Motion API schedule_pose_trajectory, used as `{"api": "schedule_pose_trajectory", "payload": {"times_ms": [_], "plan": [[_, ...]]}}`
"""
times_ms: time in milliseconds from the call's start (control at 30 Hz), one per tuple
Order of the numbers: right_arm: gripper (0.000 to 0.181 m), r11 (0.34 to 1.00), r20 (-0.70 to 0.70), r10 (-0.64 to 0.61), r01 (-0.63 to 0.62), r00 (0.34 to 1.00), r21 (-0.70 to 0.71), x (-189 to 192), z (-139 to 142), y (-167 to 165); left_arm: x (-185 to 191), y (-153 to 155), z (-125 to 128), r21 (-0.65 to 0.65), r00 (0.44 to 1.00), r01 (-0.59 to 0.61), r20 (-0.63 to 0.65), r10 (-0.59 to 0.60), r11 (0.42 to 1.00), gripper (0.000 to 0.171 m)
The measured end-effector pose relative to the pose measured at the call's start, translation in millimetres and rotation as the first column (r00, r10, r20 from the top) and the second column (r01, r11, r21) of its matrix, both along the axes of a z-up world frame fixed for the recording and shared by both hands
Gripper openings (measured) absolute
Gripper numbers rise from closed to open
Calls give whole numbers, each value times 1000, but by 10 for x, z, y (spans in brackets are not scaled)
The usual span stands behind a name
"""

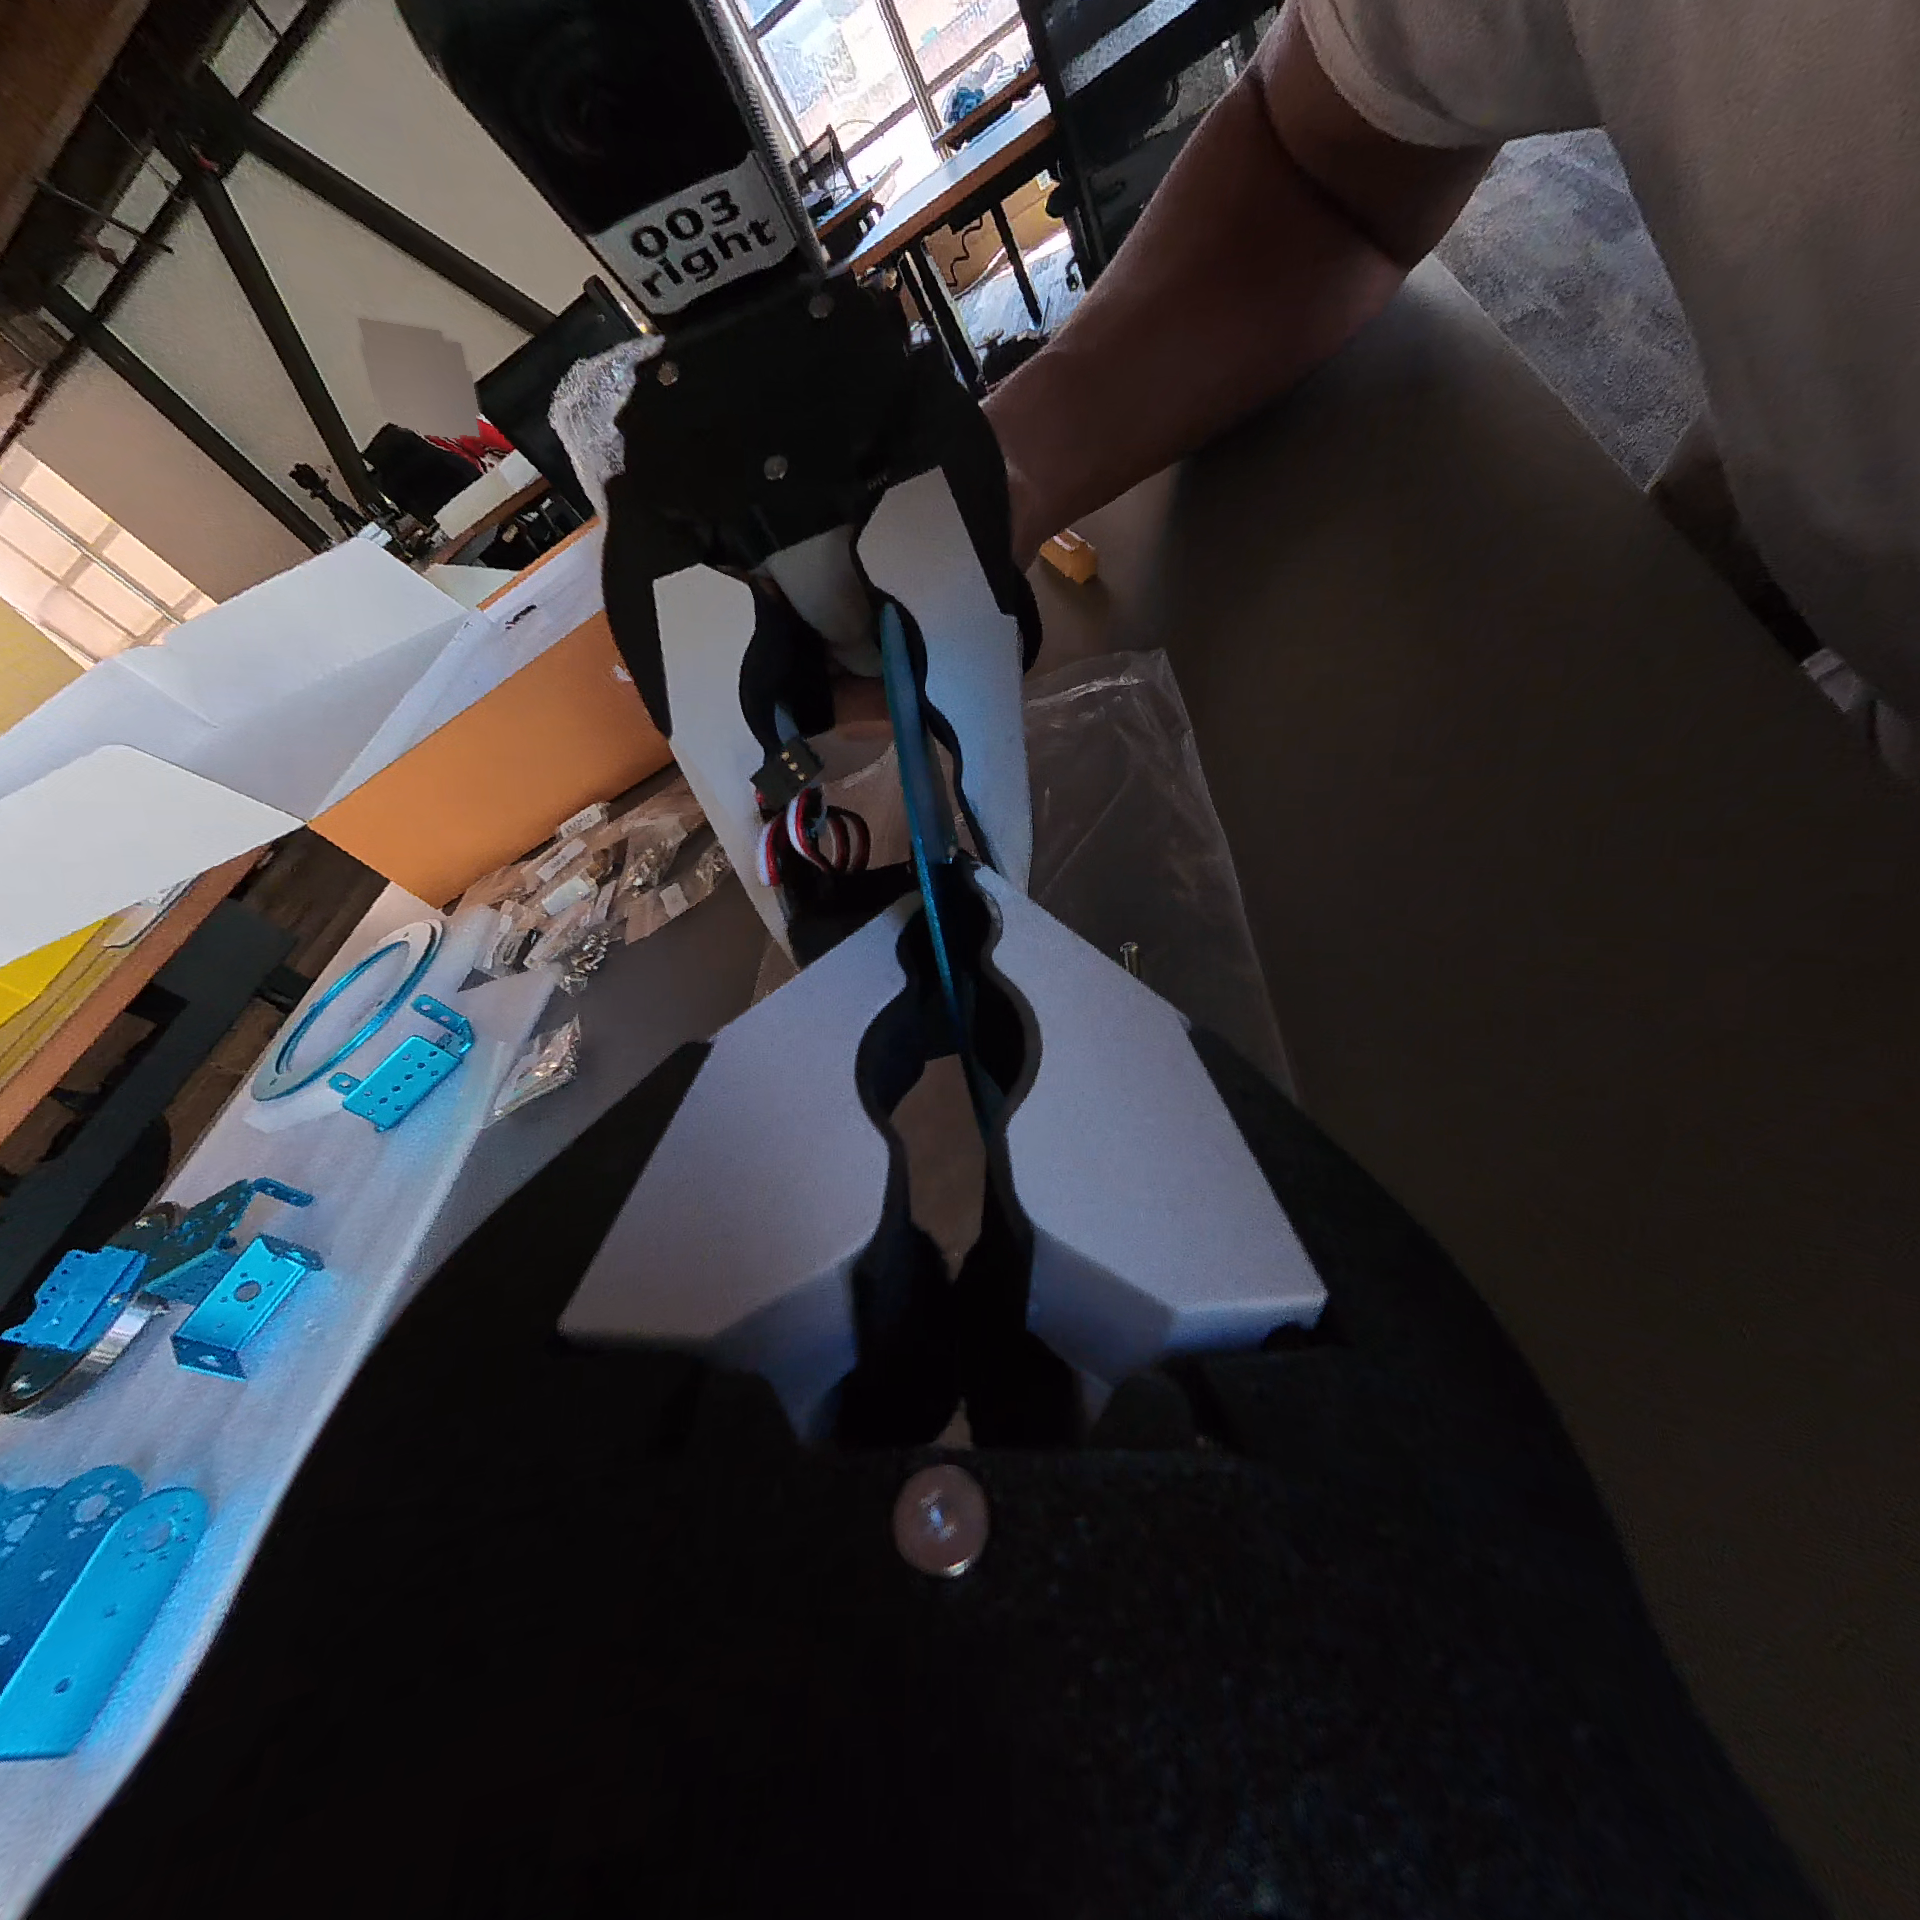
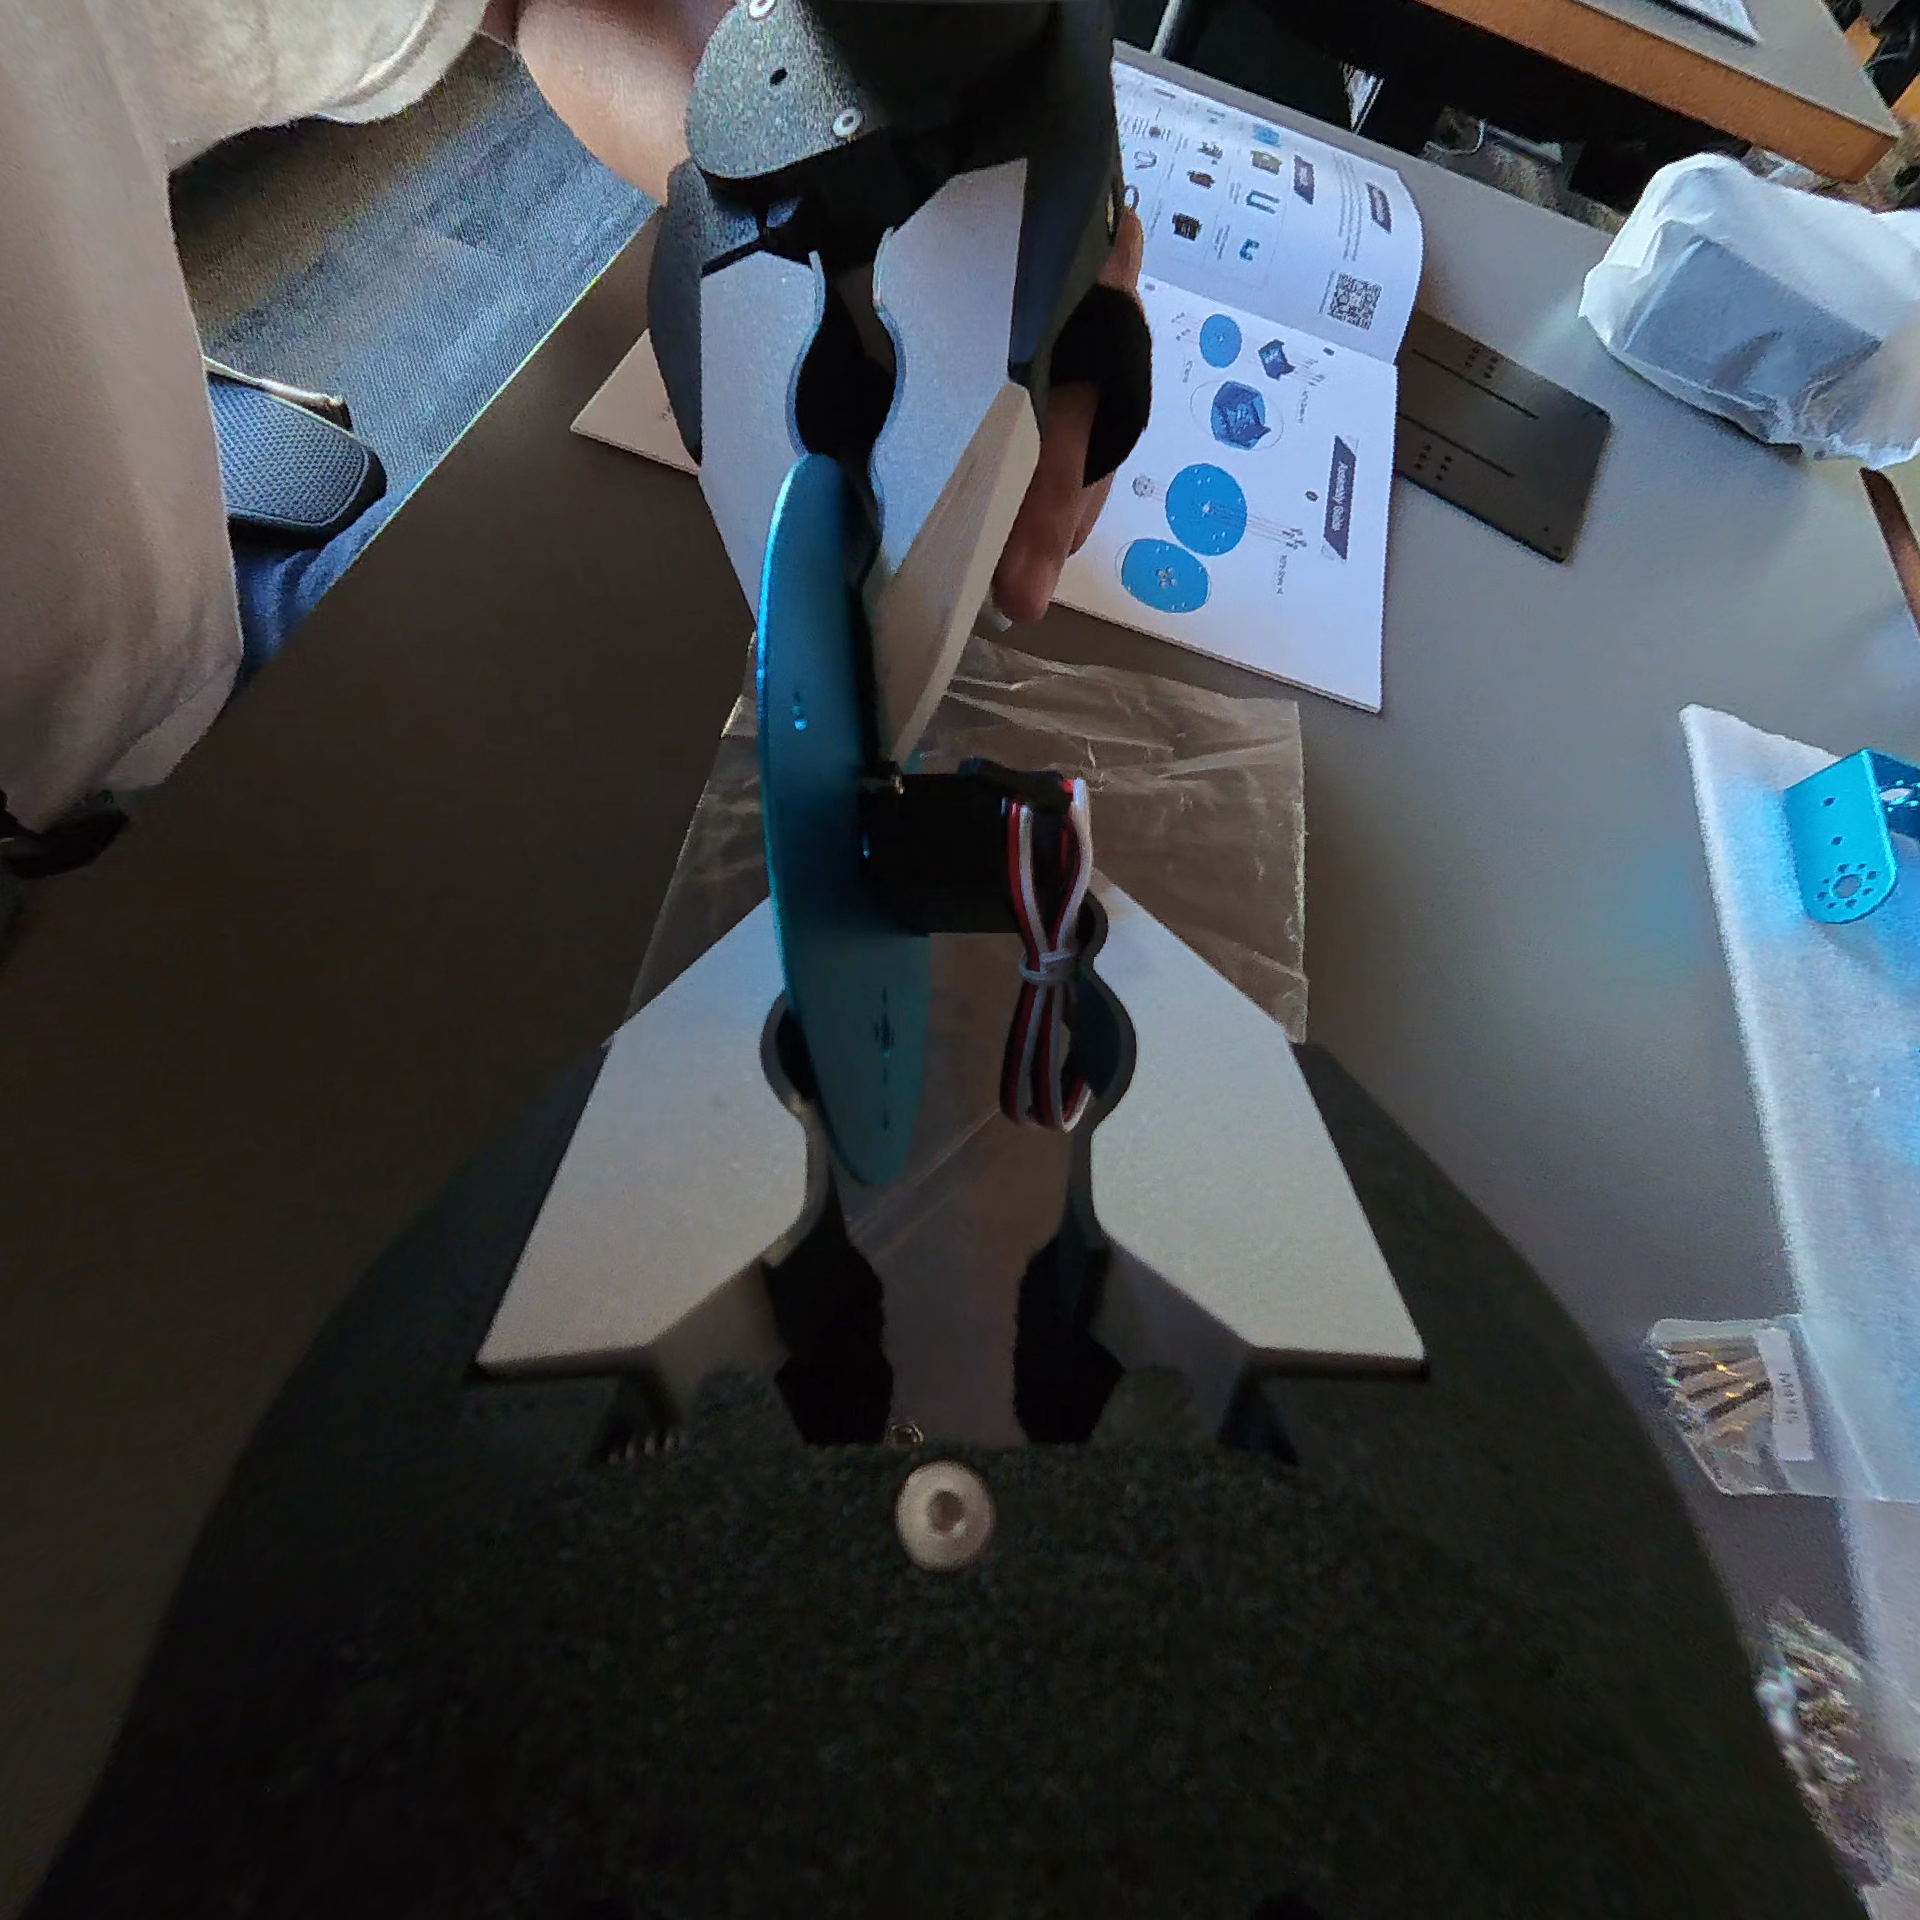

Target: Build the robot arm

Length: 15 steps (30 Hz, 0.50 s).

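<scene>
Over the table: a blue disc stood on edge in the air between both grippers, a black servo fixed to its face.
Left gripper: clenched on the disc's rim.
Right gripper: fingers stood apart, with the disc against one and the servo's wire by the other; whether they pinched anything I could not tell.
Writing: a white printed tag sat on the right gripper's body; an open booklet showed blue part drawings, small print and a square code.
Edges: a person's arm and body were close on one side; a clear bag lay flat beneath the disc.
Surface: grey tabletop, with a black plate beside the booklet, a blue bracket on white foam, and screw packets near a blue ring.
Room: windows, dark beams, an orange box.
</scene>
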State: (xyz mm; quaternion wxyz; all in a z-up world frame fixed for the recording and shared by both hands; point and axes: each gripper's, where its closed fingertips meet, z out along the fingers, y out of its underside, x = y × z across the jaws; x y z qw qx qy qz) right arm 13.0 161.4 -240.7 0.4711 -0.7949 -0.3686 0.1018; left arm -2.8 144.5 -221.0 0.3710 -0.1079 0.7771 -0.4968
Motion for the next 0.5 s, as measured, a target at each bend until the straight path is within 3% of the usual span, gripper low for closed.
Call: {"api": "schedule_pose_trajectory", "payload": {"times_ms": [500], "plan": [[42,998,-45,10,-13,999,-57,-3,-91,9,38,44,-42,-91,998,-48,-47,44,995,3]]}}
